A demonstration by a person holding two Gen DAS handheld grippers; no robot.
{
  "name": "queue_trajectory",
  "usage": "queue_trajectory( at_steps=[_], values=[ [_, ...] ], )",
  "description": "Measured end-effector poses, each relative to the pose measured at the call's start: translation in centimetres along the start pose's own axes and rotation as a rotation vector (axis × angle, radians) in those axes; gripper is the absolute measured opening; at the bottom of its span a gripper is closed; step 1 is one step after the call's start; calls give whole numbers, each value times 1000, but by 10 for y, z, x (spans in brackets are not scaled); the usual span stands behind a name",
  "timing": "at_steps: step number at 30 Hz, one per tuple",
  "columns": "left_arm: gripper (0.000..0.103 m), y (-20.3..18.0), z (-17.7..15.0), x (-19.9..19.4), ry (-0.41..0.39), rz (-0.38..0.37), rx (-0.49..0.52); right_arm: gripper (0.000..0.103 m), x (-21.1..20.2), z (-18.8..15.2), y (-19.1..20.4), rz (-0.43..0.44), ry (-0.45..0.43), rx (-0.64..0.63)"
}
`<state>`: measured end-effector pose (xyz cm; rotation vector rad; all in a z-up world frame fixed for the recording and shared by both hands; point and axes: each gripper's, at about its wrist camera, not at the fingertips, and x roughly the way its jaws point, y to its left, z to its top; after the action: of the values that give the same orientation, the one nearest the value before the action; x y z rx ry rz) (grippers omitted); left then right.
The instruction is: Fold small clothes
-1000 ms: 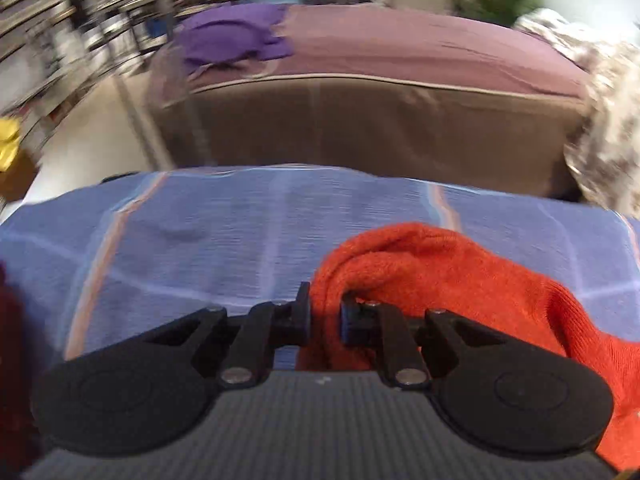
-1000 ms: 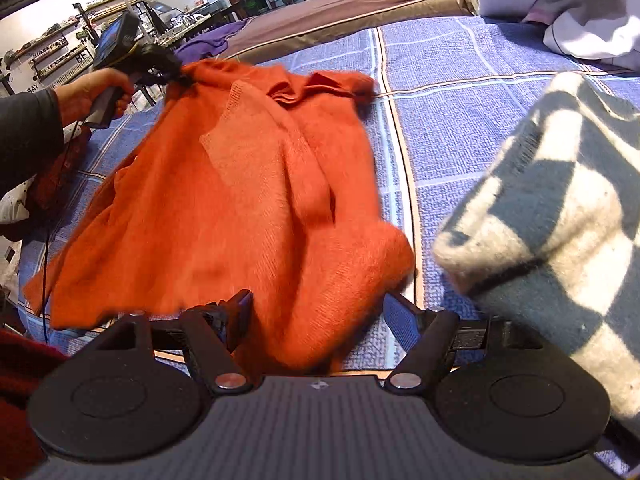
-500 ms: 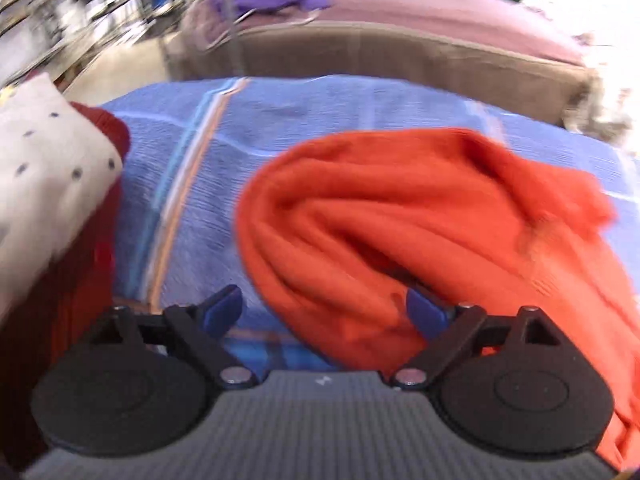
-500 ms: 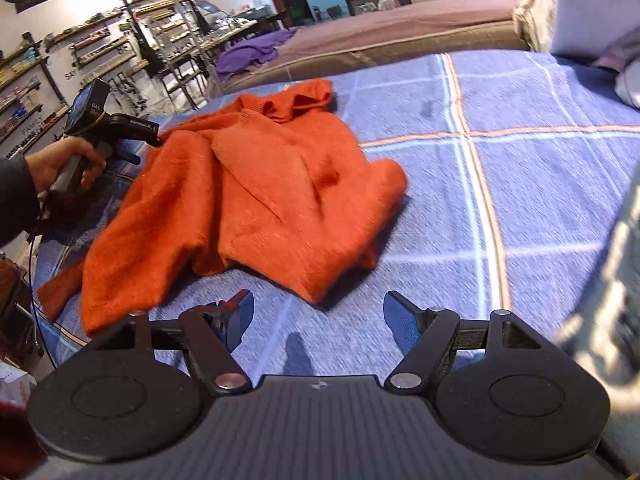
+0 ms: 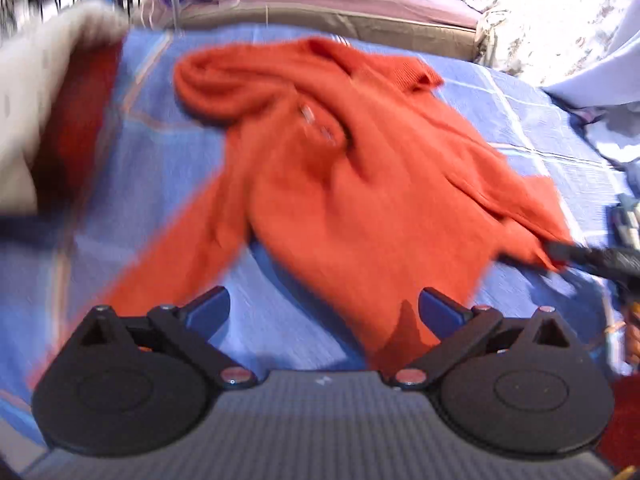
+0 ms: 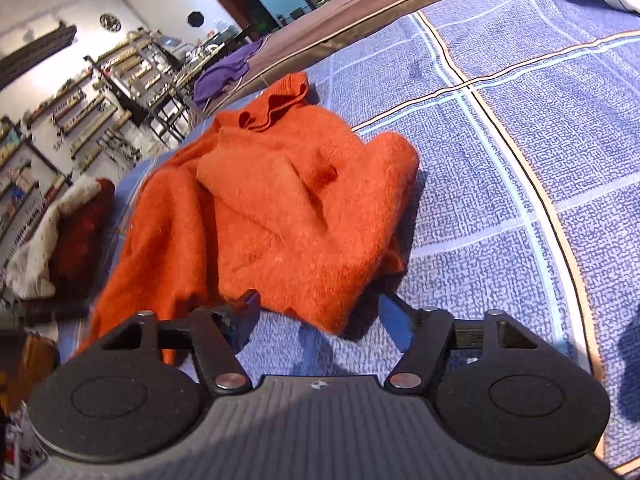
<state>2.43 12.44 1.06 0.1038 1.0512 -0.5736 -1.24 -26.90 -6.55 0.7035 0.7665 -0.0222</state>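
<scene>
Orange sweater (image 6: 280, 216) crumpled on bed (image 6: 520, 140), collar away; released since earlier. Left hand-held gripper (image 5: 324, 310) and right hand-held gripper (image 6: 318, 316) spread, empty.

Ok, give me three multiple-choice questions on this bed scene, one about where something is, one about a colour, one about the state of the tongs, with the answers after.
1. Where does the orange sweater lie?
A. On the blue checked bedspread
B. On the floor
C. On a shelf

2. What colour is the cloth on the brown mattress behind?
A. Green
B. Purple
C. Yellow

3. How do the left tongs and right tongs stand?
A. Both shut on the sweater
B. One shut, one open
C. Both open, holding nothing

Answers: 1 A, the sweater is spread crumpled on the checked cover. 2 B, a purple heap sits at the mattress's near corner. 3 C, each view shows its blue pads wide apart with no fabric pinched between them.
</scene>
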Motion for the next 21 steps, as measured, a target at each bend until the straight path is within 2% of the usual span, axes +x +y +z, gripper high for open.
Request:
queue_trajectory(
  at_steps=[2,3,4,5,6,7,8,9,13,15,19,21],
  values=[
    [102,2,-13,16,6,-33,-80,77,4,2,0,5,0,-2],
    [102,1,-19,26,2,-38,-129,61,7,2,2,1,2,-10],
    [97,1,-22,33,-9,-55,-173,46,9,2,4,-1,4,-27],
    [81,0,-21,46,-22,-82,-217,41,12,4,6,6,6,-53],
    [71,-5,-20,53,-23,-99,-242,32,12,5,9,12,1,-81],
    [54,-14,-20,57,-27,-112,-236,24,8,6,12,10,-15,-121],
    [39,-24,-18,59,-30,-129,-212,22,3,9,16,-3,-40,-163],
    [33,-36,-15,62,-25,-149,-180,19,-4,15,17,-21,-76,-206],
    [21,-82,-1,53,-36,-249,-57,16,-32,52,9,-80,-211,-245],
    [21,-107,8,43,-62,-276,3,16,-41,80,5,-127,-276,-257],
    [21,-159,26,22,-93,-391,70,15,-64,146,3,-208,-475,-258],
    [32,-185,28,19,-80,-439,101,15,-69,169,2,-261,-559,-244]
  ],
)
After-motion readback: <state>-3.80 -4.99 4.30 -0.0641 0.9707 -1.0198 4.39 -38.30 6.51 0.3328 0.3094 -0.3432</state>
